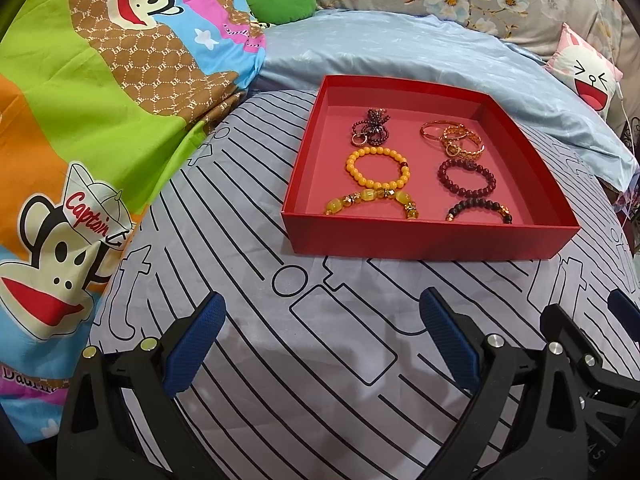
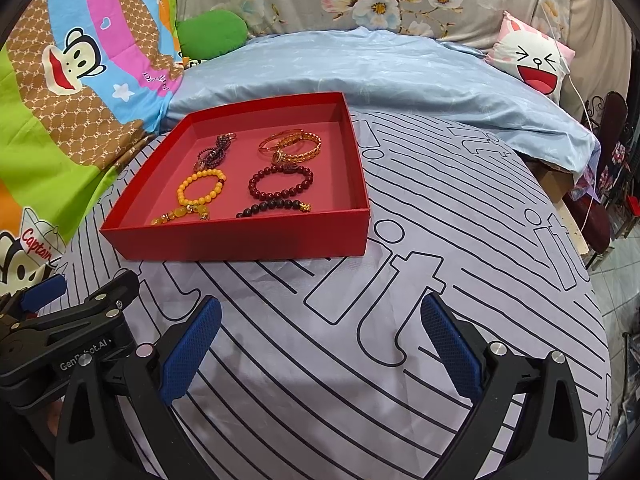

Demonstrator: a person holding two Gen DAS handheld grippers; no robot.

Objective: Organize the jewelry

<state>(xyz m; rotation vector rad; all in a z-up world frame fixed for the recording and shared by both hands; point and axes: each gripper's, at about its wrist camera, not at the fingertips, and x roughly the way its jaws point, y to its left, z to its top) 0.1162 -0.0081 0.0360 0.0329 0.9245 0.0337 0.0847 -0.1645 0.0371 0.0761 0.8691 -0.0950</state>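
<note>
One red box (image 1: 430,240) sits on the striped sheet (image 1: 320,360), toward its far edge by the blue quilt (image 1: 400,52). It holds six pieces in two columns: a dark beaded cluster (image 1: 367,127), a yellow bracelet (image 1: 378,169) and an amber bracelet (image 1: 372,200) on its left side; gold bangles (image 1: 454,138), a maroon bracelet (image 1: 467,178) and a black bracelet (image 1: 480,209) on its right. The left gripper (image 1: 322,344) and right gripper (image 2: 320,346) hover over bare sheet at the near edge, both spread wide and empty.

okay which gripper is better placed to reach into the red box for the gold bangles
Probably the left. In its own view the red box lies ahead and slightly right, the gold bangles nearly in line; both grippers are open and empty.
</note>
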